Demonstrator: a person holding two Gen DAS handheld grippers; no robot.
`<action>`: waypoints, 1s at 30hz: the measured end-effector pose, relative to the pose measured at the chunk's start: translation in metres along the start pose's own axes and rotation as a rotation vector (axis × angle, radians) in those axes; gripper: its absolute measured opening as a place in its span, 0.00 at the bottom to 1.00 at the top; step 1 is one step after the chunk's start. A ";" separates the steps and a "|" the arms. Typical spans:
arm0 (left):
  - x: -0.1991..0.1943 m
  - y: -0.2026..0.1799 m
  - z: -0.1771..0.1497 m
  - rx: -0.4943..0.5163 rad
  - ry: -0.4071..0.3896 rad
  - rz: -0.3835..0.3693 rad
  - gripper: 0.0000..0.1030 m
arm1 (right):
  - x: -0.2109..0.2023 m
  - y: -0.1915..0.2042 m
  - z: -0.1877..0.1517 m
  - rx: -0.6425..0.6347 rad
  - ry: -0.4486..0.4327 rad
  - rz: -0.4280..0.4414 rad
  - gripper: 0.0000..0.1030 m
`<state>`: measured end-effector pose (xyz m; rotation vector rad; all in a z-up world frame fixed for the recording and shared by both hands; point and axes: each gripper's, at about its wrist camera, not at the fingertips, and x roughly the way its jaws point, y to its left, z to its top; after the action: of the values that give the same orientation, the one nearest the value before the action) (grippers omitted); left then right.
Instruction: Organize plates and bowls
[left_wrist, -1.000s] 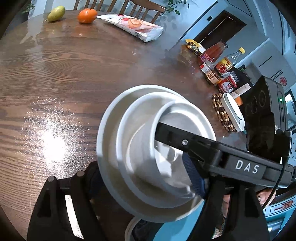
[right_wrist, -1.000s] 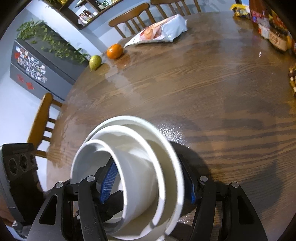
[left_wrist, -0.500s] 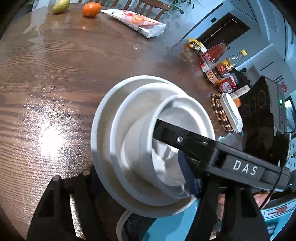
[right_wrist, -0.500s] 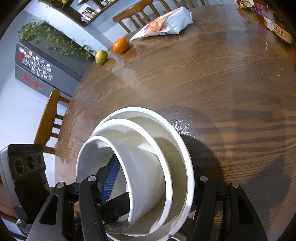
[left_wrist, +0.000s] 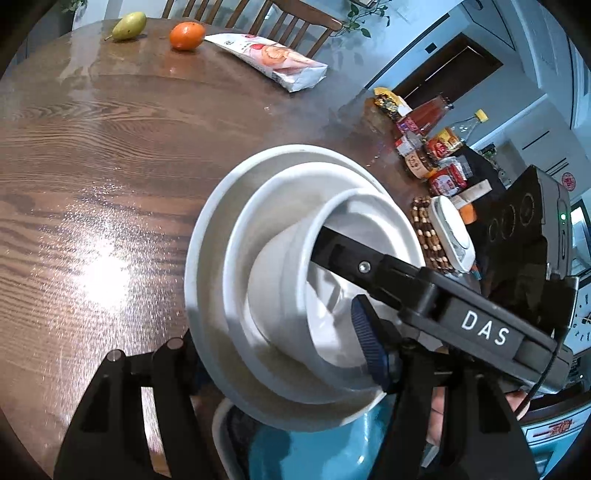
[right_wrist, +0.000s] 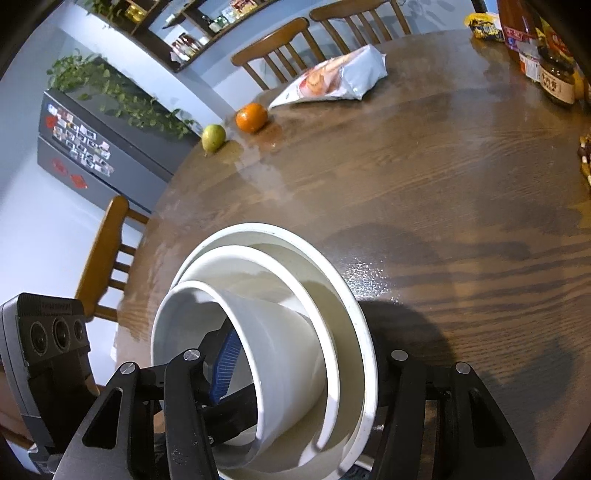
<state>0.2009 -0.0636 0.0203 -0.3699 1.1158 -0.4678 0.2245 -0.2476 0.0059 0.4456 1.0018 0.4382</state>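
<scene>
A nested white stack is held tilted on edge above the wooden table (left_wrist: 110, 184): a wide plate (left_wrist: 207, 236), a shallower bowl (left_wrist: 255, 206) inside it, and a deep bowl (left_wrist: 277, 295) innermost. The same stack shows in the right wrist view: plate (right_wrist: 354, 295), deep bowl (right_wrist: 280, 350). My left gripper (left_wrist: 280, 354) is shut on the stack, one finger behind the plate, one blue pad (left_wrist: 369, 347) inside the deep bowl. My right gripper (right_wrist: 306, 369) is shut on the stack's other side. Its arm, marked DAS, reaches into the deep bowl in the left view (left_wrist: 424, 295).
A pear (left_wrist: 127, 26), an orange (left_wrist: 186, 35) and a snack bag (left_wrist: 273, 59) lie at the table's far edge. Sauce bottles and jars (left_wrist: 424, 136) and a beaded mat (left_wrist: 428, 236) stand at the right. Wooden chairs (right_wrist: 280, 48) ring the table. A teal object (left_wrist: 314, 450) lies below the stack.
The stack has tilted and shifted slightly within both views as both grippers carry it; the table's far items sit lower in the frame. Both grips are unchanged.
</scene>
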 end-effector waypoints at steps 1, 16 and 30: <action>-0.002 -0.002 -0.002 0.002 -0.001 -0.001 0.62 | -0.003 0.002 -0.001 -0.003 -0.003 -0.001 0.56; -0.039 -0.019 -0.071 0.035 0.091 -0.050 0.62 | -0.058 0.024 -0.062 -0.054 -0.027 -0.026 0.57; -0.015 -0.003 -0.094 -0.015 0.204 -0.040 0.61 | -0.040 0.008 -0.095 -0.012 0.046 -0.056 0.56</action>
<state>0.1089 -0.0633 -0.0041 -0.3642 1.3115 -0.5419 0.1218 -0.2478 -0.0065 0.3976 1.0536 0.4054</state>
